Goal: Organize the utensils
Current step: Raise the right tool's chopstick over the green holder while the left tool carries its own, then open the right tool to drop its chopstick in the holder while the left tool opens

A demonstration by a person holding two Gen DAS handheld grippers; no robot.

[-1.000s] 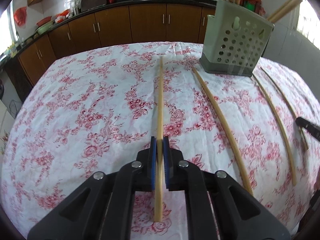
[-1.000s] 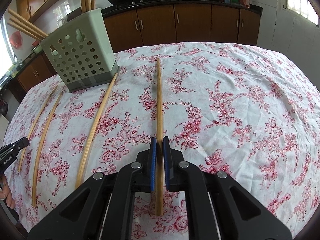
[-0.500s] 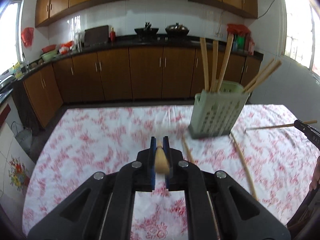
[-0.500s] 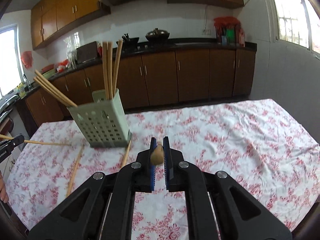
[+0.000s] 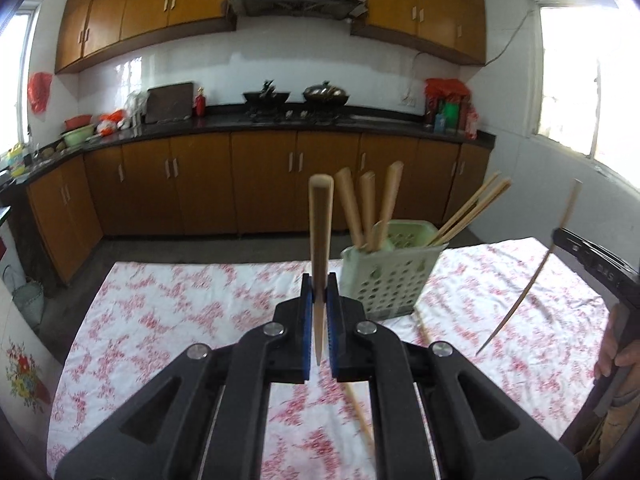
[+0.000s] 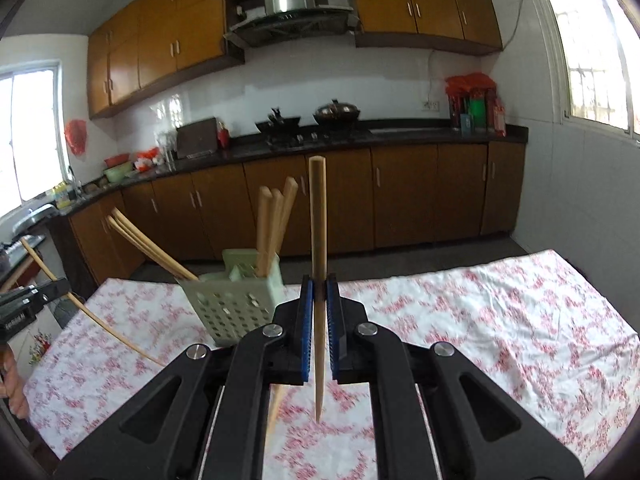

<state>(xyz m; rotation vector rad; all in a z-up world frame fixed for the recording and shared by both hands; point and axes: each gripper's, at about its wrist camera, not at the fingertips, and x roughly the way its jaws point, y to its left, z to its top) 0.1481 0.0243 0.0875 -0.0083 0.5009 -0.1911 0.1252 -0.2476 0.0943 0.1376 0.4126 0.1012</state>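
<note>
My left gripper (image 5: 319,300) is shut on a wooden chopstick (image 5: 321,232) that stands upright, thick end up, above the table. My right gripper (image 6: 319,300) is shut on another upright chopstick (image 6: 318,240). The green perforated utensil holder (image 5: 390,276) stands just right of the left gripper and holds several chopsticks (image 5: 368,208). In the right wrist view the holder (image 6: 232,300) is to the left. The right gripper with its chopstick (image 5: 532,280) shows at the right edge of the left wrist view. The left gripper with its chopstick (image 6: 80,304) shows at the left edge of the right wrist view.
The table has a white cloth with red flowers (image 5: 180,312). One chopstick (image 5: 360,412) lies on the cloth below the left gripper, also seen in the right wrist view (image 6: 274,408). Brown kitchen cabinets (image 5: 260,184) and a counter with woks stand behind.
Both grippers have lifted their chopsticks off the cloth and tilted them from flat to upright. Both have risen and now look level across the kitchen.
</note>
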